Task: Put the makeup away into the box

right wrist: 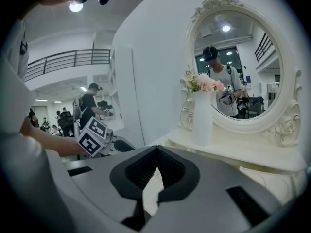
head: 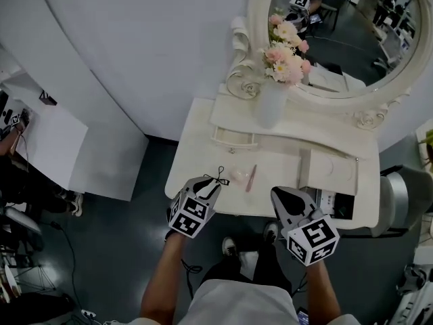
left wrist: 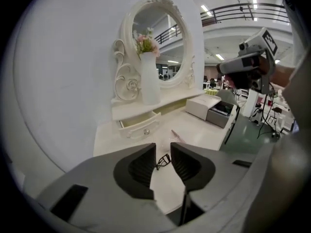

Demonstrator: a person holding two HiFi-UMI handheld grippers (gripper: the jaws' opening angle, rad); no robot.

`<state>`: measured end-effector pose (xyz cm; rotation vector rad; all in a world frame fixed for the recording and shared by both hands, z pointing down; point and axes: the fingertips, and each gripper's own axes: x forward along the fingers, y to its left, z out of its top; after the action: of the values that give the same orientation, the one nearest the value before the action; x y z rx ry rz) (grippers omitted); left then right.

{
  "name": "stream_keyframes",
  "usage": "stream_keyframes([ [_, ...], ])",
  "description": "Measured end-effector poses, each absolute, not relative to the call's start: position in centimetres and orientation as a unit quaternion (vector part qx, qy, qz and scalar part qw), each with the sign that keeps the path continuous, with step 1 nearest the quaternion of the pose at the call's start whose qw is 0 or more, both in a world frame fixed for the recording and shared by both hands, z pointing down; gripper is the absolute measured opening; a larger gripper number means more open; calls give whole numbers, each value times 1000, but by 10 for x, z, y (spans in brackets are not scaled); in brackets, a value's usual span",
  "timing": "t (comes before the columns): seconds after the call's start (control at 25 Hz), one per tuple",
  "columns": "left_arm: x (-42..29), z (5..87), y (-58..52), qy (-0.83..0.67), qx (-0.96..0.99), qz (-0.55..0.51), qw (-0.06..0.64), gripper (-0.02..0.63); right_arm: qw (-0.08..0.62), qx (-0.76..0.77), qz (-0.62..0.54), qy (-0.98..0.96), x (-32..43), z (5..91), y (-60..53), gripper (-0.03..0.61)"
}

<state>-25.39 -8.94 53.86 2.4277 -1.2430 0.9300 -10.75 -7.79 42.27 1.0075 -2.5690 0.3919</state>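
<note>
Eyelash curler (left wrist: 164, 160) lies on dresser (left wrist: 204, 130) just beyond parted left claw (left wrist: 163, 147)

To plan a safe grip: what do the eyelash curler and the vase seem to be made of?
Eyelash curler: probably metal with a dark finish, judging by its thin wiry loops. Vase: perhaps ceramic or frosted glass, matte white, without glare.

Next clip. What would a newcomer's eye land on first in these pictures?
The ornate white oval mirror at the back of the white dressing table, with a tall white vase of pink flowers in front of its left edge. Nearer, the left gripper points open jaws at a small black eyelash curler on the tabletop; the right gripper is shut and empty.
</note>
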Motion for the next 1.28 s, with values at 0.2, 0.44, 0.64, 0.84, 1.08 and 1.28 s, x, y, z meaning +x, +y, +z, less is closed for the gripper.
stream_keyframes([
  [0.2,-249,572,-102,-403,830,363,131,133,193,355,156,-901,-100,446,-84,0],
  [0.44,-241,602,-110,-372,834,382,141,133,209,351,179,-895,-99,477,-88,0],
  [0.64,-238,625,-113,-349,829,415,138,133,202,353,200,-891,-97,487,-93,0],
  [0.84,-240,643,-116,-336,817,454,112,133,207,360,204,-887,-92,493,-95,0],
  [1.08,-238,647,-119,-326,815,469,93,98,181,360,233,-885,-90,493,-94,0],
  [1.28,-240,646,-120,-329,812,473,90,58,183,370,228,-882,-84,490,-92,0],
])
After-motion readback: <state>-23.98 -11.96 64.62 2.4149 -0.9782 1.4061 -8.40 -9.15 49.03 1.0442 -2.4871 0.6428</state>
